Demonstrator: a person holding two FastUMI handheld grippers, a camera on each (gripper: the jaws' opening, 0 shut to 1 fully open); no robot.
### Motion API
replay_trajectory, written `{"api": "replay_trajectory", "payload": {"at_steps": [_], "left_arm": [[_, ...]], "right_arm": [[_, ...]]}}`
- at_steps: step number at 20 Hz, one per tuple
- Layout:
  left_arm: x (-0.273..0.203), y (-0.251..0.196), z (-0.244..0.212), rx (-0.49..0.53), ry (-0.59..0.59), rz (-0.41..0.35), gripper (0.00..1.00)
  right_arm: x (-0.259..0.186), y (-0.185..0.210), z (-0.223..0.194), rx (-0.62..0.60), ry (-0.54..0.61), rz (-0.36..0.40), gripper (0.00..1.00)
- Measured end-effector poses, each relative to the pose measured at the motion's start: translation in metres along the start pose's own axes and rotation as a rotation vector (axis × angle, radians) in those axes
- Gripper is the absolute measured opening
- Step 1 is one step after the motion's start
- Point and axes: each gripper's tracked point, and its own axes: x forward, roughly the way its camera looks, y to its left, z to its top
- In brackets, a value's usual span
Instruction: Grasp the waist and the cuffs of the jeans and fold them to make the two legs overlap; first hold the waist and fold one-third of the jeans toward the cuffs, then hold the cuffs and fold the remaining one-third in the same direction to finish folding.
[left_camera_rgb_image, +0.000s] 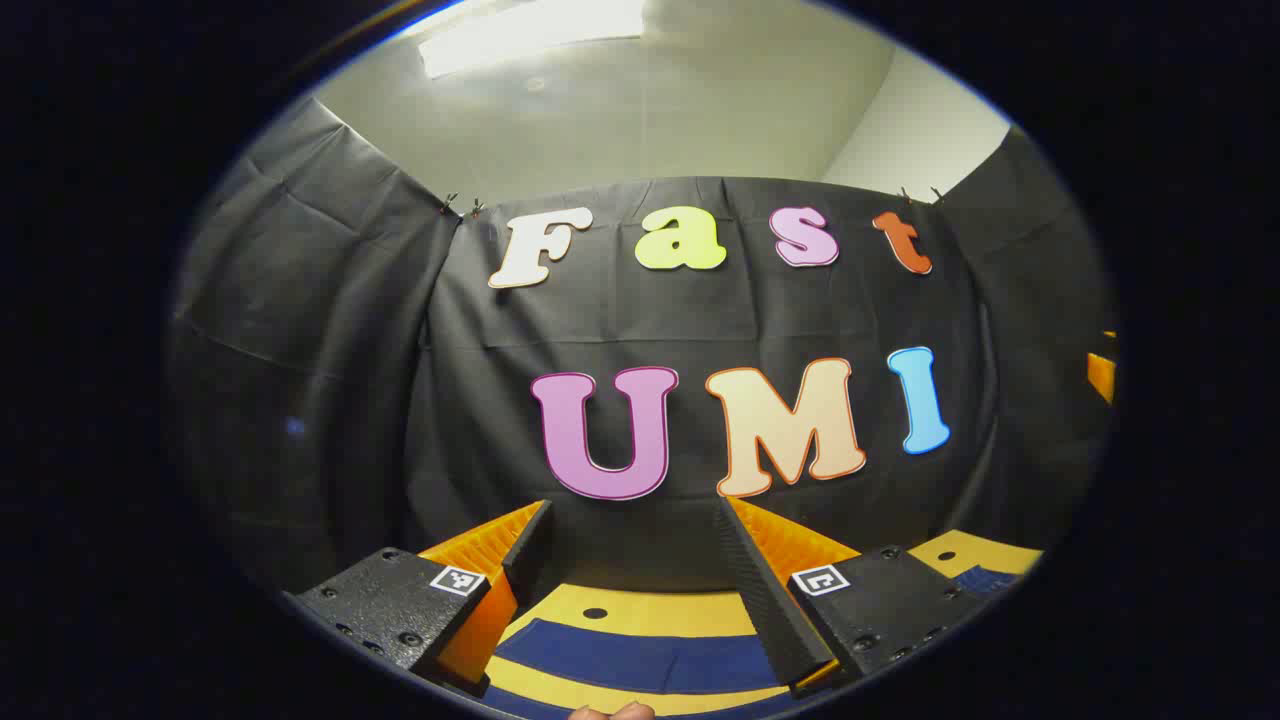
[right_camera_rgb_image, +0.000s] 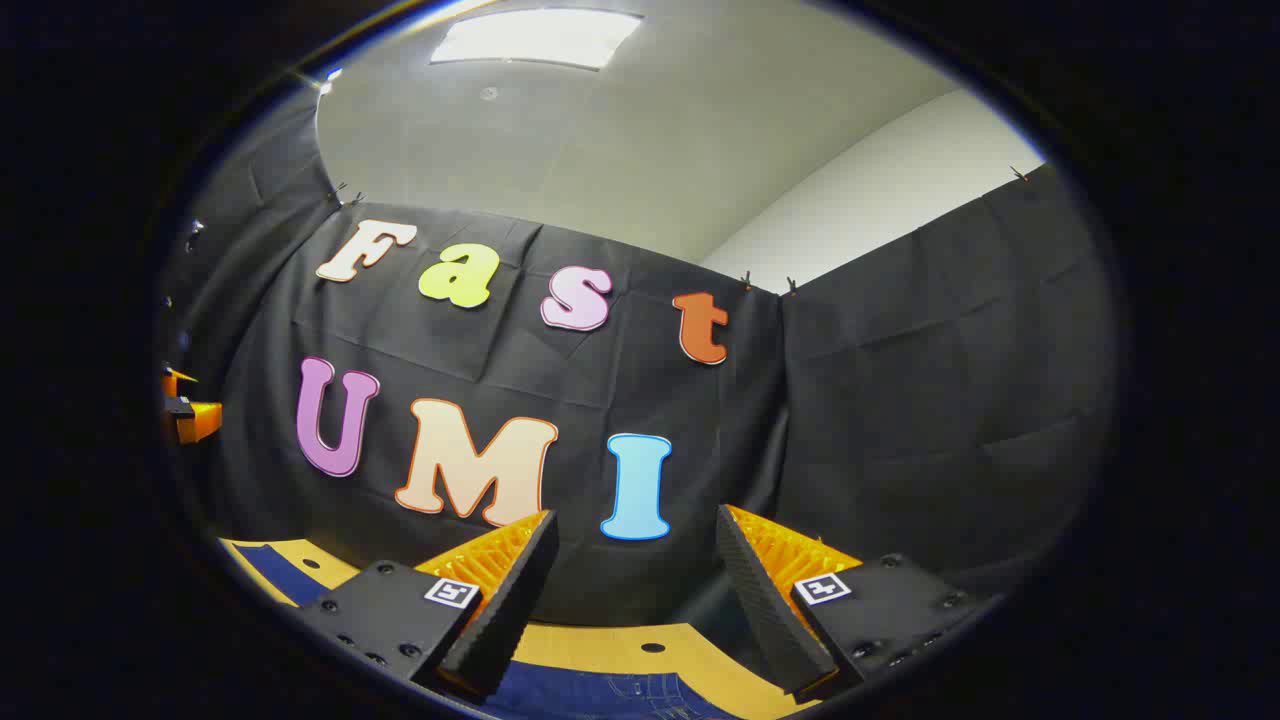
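The dark blue jeans (left_camera_rgb_image: 640, 660) lie flat on the yellow tabletop (left_camera_rgb_image: 650, 612), showing as a band low in the left gripper view. My left gripper (left_camera_rgb_image: 632, 510) is held above them, open, with nothing between its fingers. In the right gripper view a stitched part of the jeans (right_camera_rgb_image: 600, 695) lies on the table (right_camera_rgb_image: 690, 650) under my right gripper (right_camera_rgb_image: 636, 520), which is open and holds nothing. Both grippers point at the booth wall, raised off the cloth. The rest of the jeans is hidden below both views.
The black cloth wall stands close behind the table's far edge. The other gripper (left_camera_rgb_image: 1100, 372) shows at the far right of the left gripper view, and at the far left (right_camera_rgb_image: 190, 412) of the right gripper view. A fingertip of a hand (left_camera_rgb_image: 612, 712) peeks in at the bottom.
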Motion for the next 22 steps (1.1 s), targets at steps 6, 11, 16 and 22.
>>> {"api": "replay_trajectory", "payload": {"at_steps": [6, 11, 16, 22], "left_arm": [[-0.032, 0.047, -0.034, 0.214, 0.089, 0.085, 0.95], [-0.063, 0.090, -0.098, 0.477, 0.237, 0.038, 0.95], [-0.086, 0.134, -0.174, 0.681, 0.403, -0.079, 0.94], [-0.097, 0.155, -0.256, 0.947, 0.534, -0.307, 0.94]], "right_arm": [[0.004, 0.045, -0.028, -0.001, -0.003, 0.171, 0.98], [0.004, 0.094, -0.033, 0.023, 0.022, 0.239, 0.98], [0.000, 0.137, -0.038, 0.037, 0.054, 0.270, 0.96], [-0.004, 0.151, -0.056, 0.005, 0.117, 0.240, 1.00]]}}
